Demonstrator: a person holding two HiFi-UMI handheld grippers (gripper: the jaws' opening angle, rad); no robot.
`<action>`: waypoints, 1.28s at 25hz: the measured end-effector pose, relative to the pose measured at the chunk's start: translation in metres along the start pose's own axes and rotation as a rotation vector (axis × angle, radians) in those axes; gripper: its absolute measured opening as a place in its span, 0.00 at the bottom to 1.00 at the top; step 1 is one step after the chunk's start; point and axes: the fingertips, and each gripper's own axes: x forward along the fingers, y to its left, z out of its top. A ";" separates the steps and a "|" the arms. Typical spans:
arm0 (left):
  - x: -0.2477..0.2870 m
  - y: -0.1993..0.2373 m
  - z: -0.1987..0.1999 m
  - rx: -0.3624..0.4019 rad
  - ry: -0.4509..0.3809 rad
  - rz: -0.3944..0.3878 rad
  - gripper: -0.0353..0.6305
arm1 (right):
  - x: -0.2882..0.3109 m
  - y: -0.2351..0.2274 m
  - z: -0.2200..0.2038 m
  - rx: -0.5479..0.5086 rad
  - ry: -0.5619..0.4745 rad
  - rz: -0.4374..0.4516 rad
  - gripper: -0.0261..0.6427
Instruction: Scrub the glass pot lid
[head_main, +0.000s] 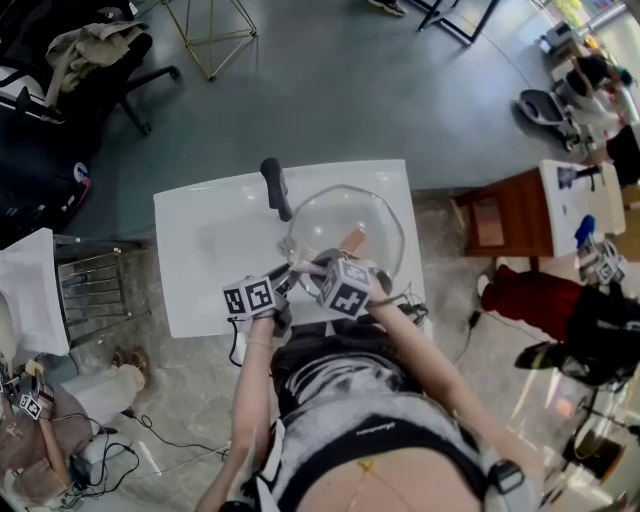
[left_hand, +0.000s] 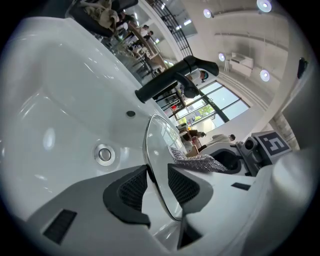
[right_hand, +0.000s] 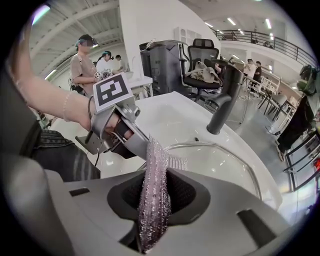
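**A:** How will the lid handle?

**B:** I judge it stiff, weighty for its thickness, slick and breakable. My left gripper (left_hand: 157, 187) is clamped on the rim of the glass pot lid (left_hand: 161, 142), with one pad on each side of the metal edge. That rim is the sensible place to hold, since the smooth dome gives nothing to pinch.

**A:** Where is it?

**B:** It's over the white sink (head_main: 205, 235), just in front of the black faucet (head_main: 276, 188). I can't tell whether its far edge rests on the basin. The left gripper reaches in from the near side and points shallowly downward.

**A:** And the right?

**B:** My right gripper (right_hand: 154, 192) tips steeply down, jaws closed on a silvery mesh scrubber (right_hand: 156, 162). The scrubber is soft and limp, and its free end lies on the glass. I'd press lightly, because a hard push could lever the lid out of the left pads.
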 end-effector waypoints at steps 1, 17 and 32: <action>0.000 0.000 0.000 -0.001 -0.001 0.001 0.24 | 0.001 0.001 0.000 0.006 -0.005 0.000 0.17; 0.000 0.001 0.002 0.004 0.006 0.000 0.24 | -0.002 0.029 -0.023 0.014 -0.039 0.070 0.17; 0.000 0.002 0.000 0.006 0.012 0.000 0.24 | -0.018 0.028 -0.028 0.011 -0.091 0.139 0.16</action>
